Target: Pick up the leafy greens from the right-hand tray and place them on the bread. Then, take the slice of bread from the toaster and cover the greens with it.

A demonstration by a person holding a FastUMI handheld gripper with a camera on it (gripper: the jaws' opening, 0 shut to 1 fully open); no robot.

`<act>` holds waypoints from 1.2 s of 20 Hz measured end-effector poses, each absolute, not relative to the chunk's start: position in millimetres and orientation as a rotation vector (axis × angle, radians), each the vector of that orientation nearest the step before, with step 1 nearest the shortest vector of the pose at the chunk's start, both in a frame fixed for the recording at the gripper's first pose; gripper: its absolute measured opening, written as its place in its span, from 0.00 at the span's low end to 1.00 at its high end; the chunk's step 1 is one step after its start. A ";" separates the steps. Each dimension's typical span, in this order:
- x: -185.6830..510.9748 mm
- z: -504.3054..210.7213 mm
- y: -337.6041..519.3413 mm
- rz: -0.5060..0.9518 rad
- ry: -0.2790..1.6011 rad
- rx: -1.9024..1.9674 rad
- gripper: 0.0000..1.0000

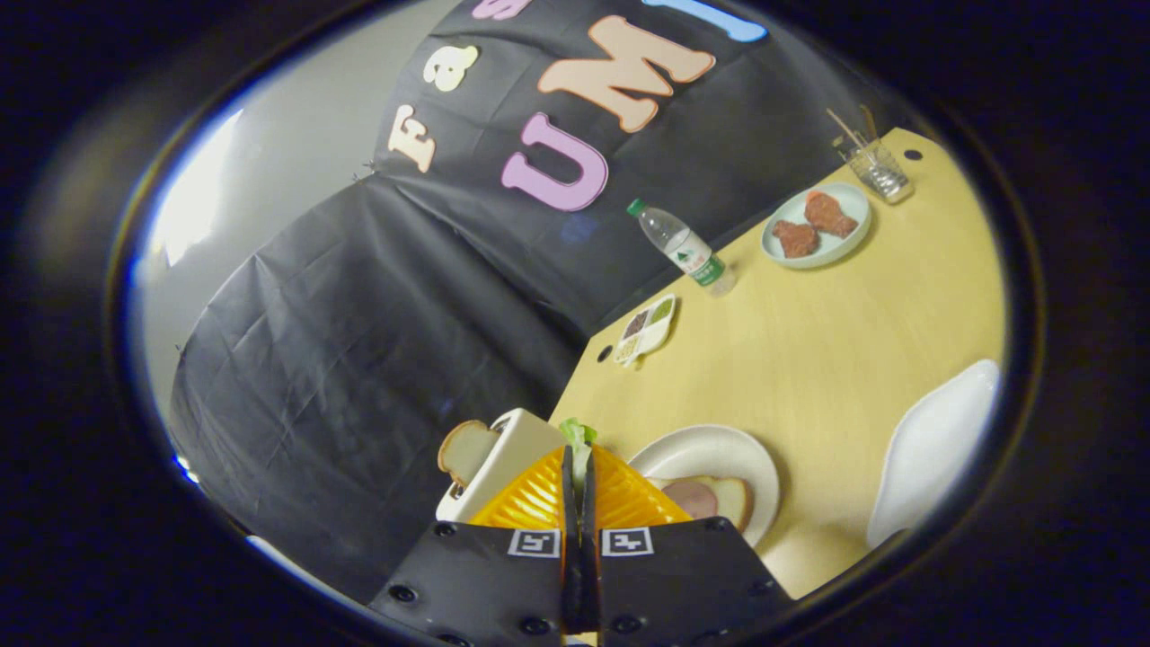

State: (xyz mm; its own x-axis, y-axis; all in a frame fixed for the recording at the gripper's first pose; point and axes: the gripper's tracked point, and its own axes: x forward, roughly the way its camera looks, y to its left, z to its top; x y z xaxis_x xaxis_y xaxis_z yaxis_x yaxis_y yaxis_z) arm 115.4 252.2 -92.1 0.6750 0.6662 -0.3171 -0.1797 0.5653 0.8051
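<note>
Gripper (579, 467) clamps leafy greens (577, 435) | pale green, crinkled, thin

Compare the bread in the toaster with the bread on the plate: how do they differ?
The toaster bread stands on edge in the toaster, bare; the plate bread lies flat on the plate with a pink slice on it. Both are pale with brown crusts. The gripper pinches greens.

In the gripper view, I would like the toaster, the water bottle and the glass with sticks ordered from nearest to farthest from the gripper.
The gripper is shut on the leafy greens.
1. Toaster: right beside the fingers, on their left, with a bread slice in it.
2. Water bottle: well beyond the fingers, near the table's back edge.
3. Glass with sticks: farthest, at the far corner past the plate of meat.
</note>
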 end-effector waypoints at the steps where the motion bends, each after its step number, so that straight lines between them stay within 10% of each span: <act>1: 113.6 -102.3 258.6 0.535 0.682 0.812 0.03; 21: 99.3 -206.3 234.2 0.311 0.750 0.131 0.10; 24: 97.1 -205.1 232.0 0.309 0.735 0.084 0.33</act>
State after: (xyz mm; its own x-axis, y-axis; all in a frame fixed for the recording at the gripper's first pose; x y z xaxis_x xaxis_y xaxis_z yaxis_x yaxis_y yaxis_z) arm 97.1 232.0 -205.1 0.6986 0.3061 -0.6467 -0.2478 0.9514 0.1827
